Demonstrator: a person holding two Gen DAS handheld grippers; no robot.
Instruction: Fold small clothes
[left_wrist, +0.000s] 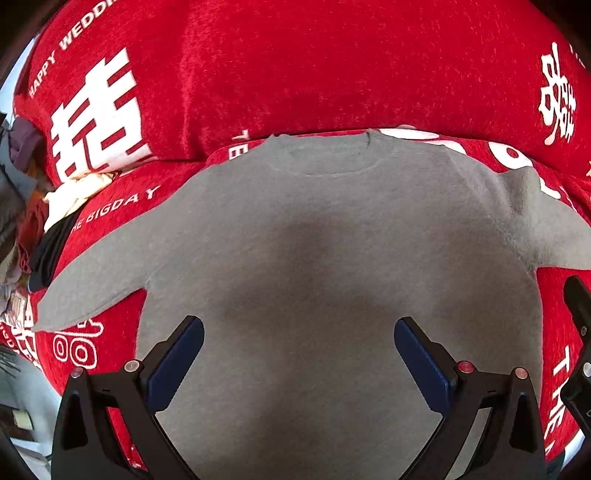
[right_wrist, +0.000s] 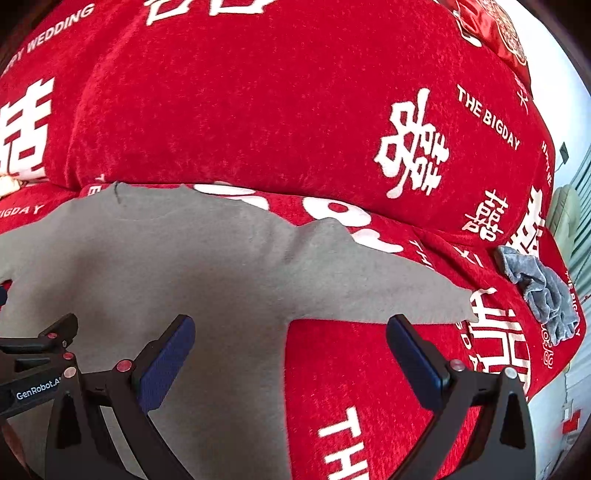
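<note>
- Red plush bedspread (left_wrist: 295, 66) printed with white wedding lettering carries the work; it covers the whole surface and rises into a padded bank along the far edge.
- Left wrist view: the grey sweater (left_wrist: 332, 240) lies flat and face up on the bedspread, neckline toward the far bank, hem toward the camera. Its long axis runs straight away from the tool.
- Left wrist view: the left gripper (left_wrist: 299, 354) hovers over the lower body panel, jaws spread wide, nothing between the pads. One sleeve reaches out toward the bedspread's left edge, where a pile of mixed clothes (left_wrist: 44, 229) lies.
- Left wrist view: part of the right gripper (left_wrist: 580, 332) shows at the right border, just beside the sweater's right side seam.
- Right wrist view: the right gripper (right_wrist: 291, 354) is likewise fully spread and empty, sitting over the sweater's right side seam where body panel meets bare bedspread.
- Right wrist view: the right sleeve (right_wrist: 388, 291) extends crosswise toward the bedspread's right edge, cuff near a crumpled grey-blue garment (right_wrist: 539, 291) but apart from it.
- Judgement: the right gripper is nearer this sleeve; folding it inward across the body appears the likely first fold.
</note>
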